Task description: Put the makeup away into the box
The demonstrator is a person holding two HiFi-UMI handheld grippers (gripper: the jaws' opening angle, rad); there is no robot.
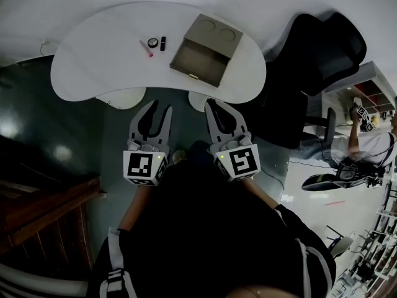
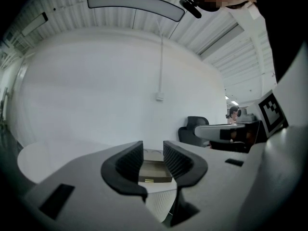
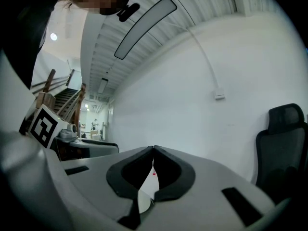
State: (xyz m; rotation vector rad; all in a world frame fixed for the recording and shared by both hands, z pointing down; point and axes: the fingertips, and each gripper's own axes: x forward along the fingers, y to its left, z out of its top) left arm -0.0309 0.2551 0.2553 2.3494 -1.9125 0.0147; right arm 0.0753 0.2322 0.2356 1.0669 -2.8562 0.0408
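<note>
An open tan box point(image 1: 205, 49) lies on the white curved table point(image 1: 93, 54), its lid tipped back. To its left lie a round compact point(image 1: 152, 43), a black lipstick point(image 1: 163, 43) and a red pencil point(image 1: 147, 51). Both grippers hover short of the table's near edge, pointing at it. My left gripper point(image 1: 157, 109) is open with nothing between its jaws; in the left gripper view point(image 2: 153, 150) the box point(image 2: 155, 171) shows through the gap. My right gripper point(image 1: 212, 104) is shut with its tips touching and empty; in the right gripper view point(image 3: 153, 149) a red speck point(image 3: 154, 173) shows on the table.
A black office chair point(image 1: 322, 48) stands at the table's right end. Another person point(image 1: 372, 143) stands at the far right. A wooden stair rail point(image 1: 49, 210) runs along the left. White table feet point(image 1: 121, 97) sit under the near edge.
</note>
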